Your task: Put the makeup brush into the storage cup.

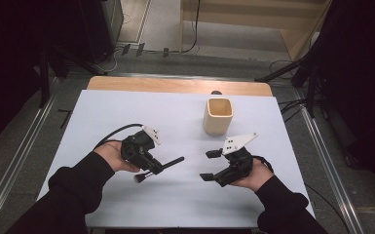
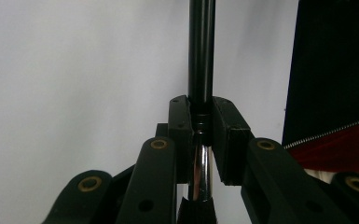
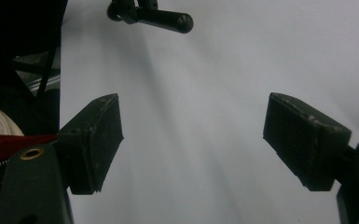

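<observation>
A slip is the main risk here. The brush [image 1: 159, 166] is pinched across its slim handle by the left tool [image 1: 152, 163], whose jaws are fully closed on it, and the smooth chrome ferrule [image 2: 200, 170] sits right at the pads in the left gripper view; if the grip is eased or the hand tilted, the handle could be expected to slide through and drop onto the white surface [image 1: 126, 112]. A second risk lies in a hand-over: the right tool [image 1: 209, 165] is held with its jaws spread wide and nothing between them, well apart from the handle's rounded end [image 3: 184, 22], and a misjudged approach could knock the brush askew. The beige cup [image 1: 218, 116] stands farther back and could be tipped if the brush is brought in too low.

The brush is seen as a thin black rod with a shiny metal collar and what appears to be a small tuft of bristles [image 1: 139, 178], though the head is too small to be made out clearly. It is held above the surface, handle pointing toward the right tool.
</observation>
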`<state>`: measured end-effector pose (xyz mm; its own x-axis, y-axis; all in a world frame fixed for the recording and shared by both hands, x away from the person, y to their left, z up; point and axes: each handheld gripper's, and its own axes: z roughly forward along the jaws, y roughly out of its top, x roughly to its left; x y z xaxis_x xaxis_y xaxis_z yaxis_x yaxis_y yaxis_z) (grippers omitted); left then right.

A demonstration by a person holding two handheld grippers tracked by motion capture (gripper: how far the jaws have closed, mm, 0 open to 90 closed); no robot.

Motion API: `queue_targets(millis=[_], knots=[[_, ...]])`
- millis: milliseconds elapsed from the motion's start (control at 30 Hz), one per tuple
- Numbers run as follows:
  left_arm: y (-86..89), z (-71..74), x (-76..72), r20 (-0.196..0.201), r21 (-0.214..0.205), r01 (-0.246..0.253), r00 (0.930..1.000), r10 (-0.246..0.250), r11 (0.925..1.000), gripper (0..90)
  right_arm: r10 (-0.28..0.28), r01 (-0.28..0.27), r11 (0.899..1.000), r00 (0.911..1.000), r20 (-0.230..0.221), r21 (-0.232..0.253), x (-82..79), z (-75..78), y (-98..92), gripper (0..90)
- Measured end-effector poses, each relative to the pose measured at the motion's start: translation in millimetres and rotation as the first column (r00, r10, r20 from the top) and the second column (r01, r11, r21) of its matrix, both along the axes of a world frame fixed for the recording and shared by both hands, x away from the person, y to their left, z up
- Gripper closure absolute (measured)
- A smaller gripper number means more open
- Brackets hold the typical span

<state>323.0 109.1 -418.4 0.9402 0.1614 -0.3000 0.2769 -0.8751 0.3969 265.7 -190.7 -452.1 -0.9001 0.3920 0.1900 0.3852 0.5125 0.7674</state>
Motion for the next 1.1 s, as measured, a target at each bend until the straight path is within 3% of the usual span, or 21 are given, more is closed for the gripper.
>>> queue_targets(millis=[233,400,533,667,900,1100], knots=[[-9.8,-0.1,-2.9,0.038,0.022,0.075,0.9964,-0.075,0.9970,79.7,0.055,-0.057,0.997,0.9980,-0.030,-0.044,3.1,3.1,8.7,22.7],[-14.5,2.5,-6.2,0.064,0.069,0.129,0.9890,-0.133,0.9892,79.8,0.069,-0.071,0.996,0.9968,-0.040,-0.062,6.6,9.3,13.3,26.0],[-18.6,2.8,-8.4,0.054,0.086,0.159,0.9851,-0.163,0.9836,79.8,0.088,-0.090,0.993,0.9953,-0.042,-0.069,7.3,13.6,20.0,27.5],[-22.3,1.7,-8.6,0.029,0.069,0.191,0.9808,-0.193,0.9792,79.8,0.114,-0.118,0.990,0.9919,-0.055,-0.076,8.7,14.0,28.0,27.6],[-32.9,-1.4,-10.0,0.017,0.101,0.247,0.9681,-0.250,0.9637,79.8,0.174,-0.183,0.977,0.9806,-0.090,-0.108,11.0,15.1,38.1,31.9],[-38.0,0.3,-12.2,0.041,0.112,0.292,0.9535,-0.298,0.9497,79.8,0.205,-0.220,0.967,0.9711,-0.123,-0.128,14.4,11.2,47.0,35.6]])
